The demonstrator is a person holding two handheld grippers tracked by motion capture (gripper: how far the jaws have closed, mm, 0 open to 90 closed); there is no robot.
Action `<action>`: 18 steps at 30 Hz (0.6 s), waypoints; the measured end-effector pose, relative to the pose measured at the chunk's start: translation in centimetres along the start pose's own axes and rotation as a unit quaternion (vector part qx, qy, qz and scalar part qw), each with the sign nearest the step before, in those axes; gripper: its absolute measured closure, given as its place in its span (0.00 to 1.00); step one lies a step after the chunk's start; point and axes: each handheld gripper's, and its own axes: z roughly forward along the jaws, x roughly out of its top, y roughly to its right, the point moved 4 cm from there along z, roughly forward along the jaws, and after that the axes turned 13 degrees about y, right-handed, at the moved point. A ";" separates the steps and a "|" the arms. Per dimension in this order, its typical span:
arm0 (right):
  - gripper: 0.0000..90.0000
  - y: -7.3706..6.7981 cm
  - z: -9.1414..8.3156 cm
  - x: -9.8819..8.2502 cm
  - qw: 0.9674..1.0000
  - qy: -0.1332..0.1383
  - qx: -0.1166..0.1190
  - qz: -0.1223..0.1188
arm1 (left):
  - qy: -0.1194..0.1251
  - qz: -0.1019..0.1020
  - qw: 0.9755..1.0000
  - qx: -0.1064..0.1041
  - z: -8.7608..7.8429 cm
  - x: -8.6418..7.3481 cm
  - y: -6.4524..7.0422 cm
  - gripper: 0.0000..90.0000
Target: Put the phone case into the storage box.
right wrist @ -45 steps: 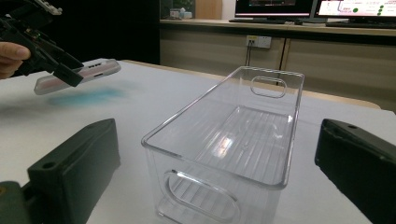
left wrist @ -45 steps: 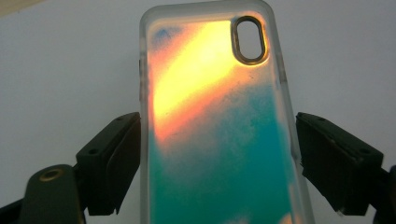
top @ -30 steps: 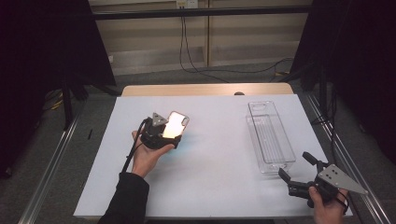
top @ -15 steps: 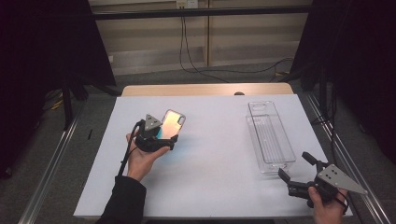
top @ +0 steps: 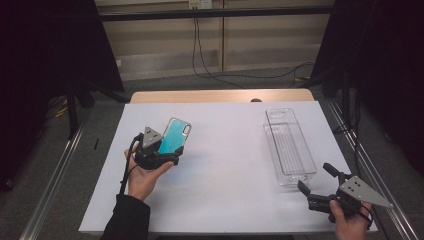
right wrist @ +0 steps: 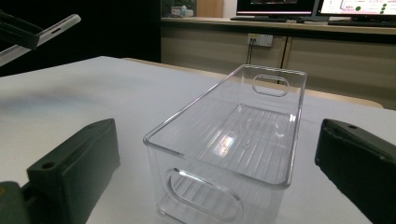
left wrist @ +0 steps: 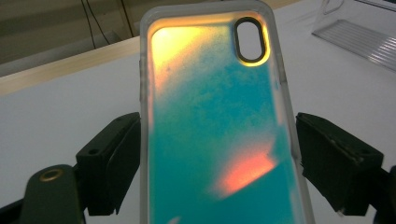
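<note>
- Overhead, in the high view, a white table [top: 230,165] carries a clear plastic bin [top: 290,146] on its right side, long axis running away from the person, with a handle slot in its far end wall.
- On the left side, the left hand [top: 142,175] holds the left gripper [top: 167,150] above the table, and a phone case [top: 175,136] with a teal, shimmering back rises from between its jaws, tilted up and toward the far right. The case is well apart from the bin.
- At the near right corner, the right hand [top: 350,225] holds the right gripper [top: 312,181] with its jaws spread apart and nothing between them, pointing at the bin's near end, just short of it.
- Next, in the left gripper view, the phone case [left wrist: 215,121] stands between the two black jaws, its clear rim meeting the left jaw; at the right jaw a slim gap seems to show, so I cannot tell for certain how firmly it is clamped, though the case is carried by this gripper. An oval camera cutout sits near the case's top, and the back glows yellow and orange over teal.
- Last, in the right gripper view, the jaws stand wide either side of the clear bin [right wrist: 233,140], which sits empty on the white table [right wrist: 70,98].
</note>
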 end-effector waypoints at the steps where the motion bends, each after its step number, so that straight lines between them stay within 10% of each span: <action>1: 0.00 0.0 0.0 0.0 1.000 -0.001 0.001 0.000 | 0.002 -0.002 1.000 -0.001 -0.1 0.0 0.0 0.19; 18: 0.00 -0.1 0.0 -0.1 1.000 -0.005 0.005 0.004 | 0.048 0.007 0.999 0.003 -2.8 -0.5 1.5 0.19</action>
